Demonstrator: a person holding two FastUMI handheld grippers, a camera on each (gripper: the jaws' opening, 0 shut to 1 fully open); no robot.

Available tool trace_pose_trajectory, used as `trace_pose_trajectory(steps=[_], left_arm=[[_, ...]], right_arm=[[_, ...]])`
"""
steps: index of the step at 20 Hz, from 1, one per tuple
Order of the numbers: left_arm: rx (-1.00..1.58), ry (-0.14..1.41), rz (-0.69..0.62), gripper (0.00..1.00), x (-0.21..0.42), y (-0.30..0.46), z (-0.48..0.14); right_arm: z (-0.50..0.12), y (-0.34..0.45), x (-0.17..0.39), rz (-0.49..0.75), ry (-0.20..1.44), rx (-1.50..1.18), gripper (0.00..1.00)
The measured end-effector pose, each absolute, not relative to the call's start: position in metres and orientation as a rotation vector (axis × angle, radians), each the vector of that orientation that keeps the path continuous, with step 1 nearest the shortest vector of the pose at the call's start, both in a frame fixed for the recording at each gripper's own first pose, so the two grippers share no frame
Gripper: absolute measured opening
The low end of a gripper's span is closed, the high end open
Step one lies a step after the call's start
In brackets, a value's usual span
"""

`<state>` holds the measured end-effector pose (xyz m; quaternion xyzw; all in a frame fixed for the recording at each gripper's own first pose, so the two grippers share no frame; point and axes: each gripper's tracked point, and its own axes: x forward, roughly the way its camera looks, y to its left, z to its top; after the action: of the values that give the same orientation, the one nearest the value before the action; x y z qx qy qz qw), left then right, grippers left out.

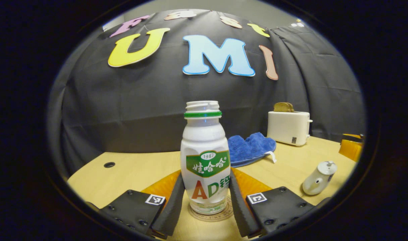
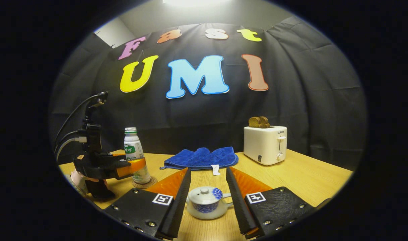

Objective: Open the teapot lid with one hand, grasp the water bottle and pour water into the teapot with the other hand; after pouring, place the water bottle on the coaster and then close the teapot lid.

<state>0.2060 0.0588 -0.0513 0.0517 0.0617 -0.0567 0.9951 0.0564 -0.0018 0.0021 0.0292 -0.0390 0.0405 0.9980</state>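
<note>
- Left gripper view, nearest first: the left gripper has its jaws set around the lower body of the water bottle. The fingers sit close against both sides, yet I cannot tell whether they press or only bracket it.
- The water bottle stands upright on the coaster, cap off and neck open.
- Beyond the bottle lies a blue cloth, and farther back to its right a white toaster with bread in its slot.
- Right of the bottle and well apart from it sits the teapot, lid on.
- In the right gripper view, the right gripper has its jaws open wide to either side of the teapot, touching neither body nor lid. The lid is seated on the pot.
- Left of the teapot in this view, the bottle stands on the coaster with the left gripper around its lower half.
- Judged step: both hands are lined up, but whether pouring is yet to come or already done I cannot tell.
- If it is the start, the next move calls for the right jaws to rise, narrow onto the lid's small knob and lift it straight off, while the left hand firms its grip before carrying the open bottle over.
</note>
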Motion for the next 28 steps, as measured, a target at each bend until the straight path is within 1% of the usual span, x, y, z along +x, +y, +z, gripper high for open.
trace_pose_trajectory(steps=[1,2,3,5,6,7,8,10,15,18,21,25,28], left_arm=[[0.104,0.118,-0.117,0.78,0.207,0.057,-0.05],[0.113,0.121,-0.116,0.78,0.207,0.056,-0.051],[0.116,0.121,-0.112,0.7,0.207,0.057,-0.052],[0.111,0.118,-0.106,0.79,0.207,0.058,-0.051],[0.102,0.115,-0.104,0.82,0.207,0.059,-0.05],[0.096,0.114,-0.102,0.79,0.209,0.06,-0.052],[0.096,0.121,-0.103,0.81,0.207,0.06,-0.054],[0.102,0.139,-0.104,1.0,0.207,0.059,-0.059],[0.125,0.12,-0.085,1.0,0.194,0.06,-0.05],[0.123,0.083,-0.057,1.0,0.18,0.066,-0.038],[0.092,0.08,-0.038,1.0,0.161,0.069,-0.04],[0.051,0.085,-0.033,1.0,0.12,0.063,-0.044],[0.05,0.055,-0.019,1.0,0.079,0.052,-0.037]], right_arm=[[0.003,-0.003,0.057,0.078,-0.081,0.06,0.65],[0.003,-0.005,0.057,0.074,-0.081,0.064,0.65],[0.004,-0.005,0.057,0.073,-0.082,0.07,0.65],[0.004,-0.007,0.057,0.069,-0.082,0.074,0.65],[0.005,-0.008,0.057,0.068,-0.083,0.075,0.65],[0.005,-0.008,0.058,0.067,-0.084,0.076,0.65],[0.004,-0.008,0.058,0.067,-0.084,0.076,0.65],[0.003,-0.008,0.059,0.068,-0.078,0.076,0.65],[0.003,-0.006,0.059,0.073,-0.079,0.071,0.65],[0.004,-0.006,0.057,0.079,-0.088,0.077,0.65],[0.007,0.0,0.055,0.094,-0.094,0.085,0.65],[0.005,0.008,0.044,0.109,-0.102,0.069,0.65],[-0.014,0.014,0.022,0.108,-0.08,0.073,0.65]])
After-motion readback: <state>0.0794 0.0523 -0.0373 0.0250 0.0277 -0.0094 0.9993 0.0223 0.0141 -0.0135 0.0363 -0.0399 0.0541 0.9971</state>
